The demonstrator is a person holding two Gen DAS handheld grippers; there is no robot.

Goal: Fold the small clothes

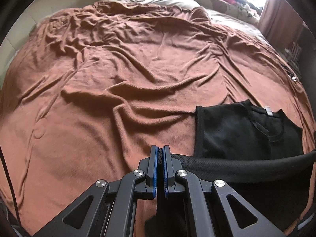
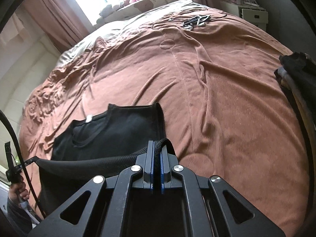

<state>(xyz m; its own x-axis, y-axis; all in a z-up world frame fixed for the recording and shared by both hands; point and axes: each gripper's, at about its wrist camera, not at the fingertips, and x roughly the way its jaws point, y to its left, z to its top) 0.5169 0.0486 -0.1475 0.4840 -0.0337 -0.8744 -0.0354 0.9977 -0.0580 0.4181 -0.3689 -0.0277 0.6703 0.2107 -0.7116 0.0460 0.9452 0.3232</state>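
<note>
One wide bed [image 1: 98,108], spread with a rumpled brown blanket [image 2: 227,98], carried a folded black top [image 1: 246,130] lying flat near its front edge. Nearer than that, a second black garment [image 2: 88,165] hung stretched between both tools. The left tool [image 1: 160,154] and the right tool [image 2: 157,150] were each clamped tight on its hem.

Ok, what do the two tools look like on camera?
Both tools, left and right, match: black angular linkage arms with triangular cut-outs, round silver pivot bolts, and blue pads lining the fingers. A black cable hangs at the left edge of the right view.
</note>
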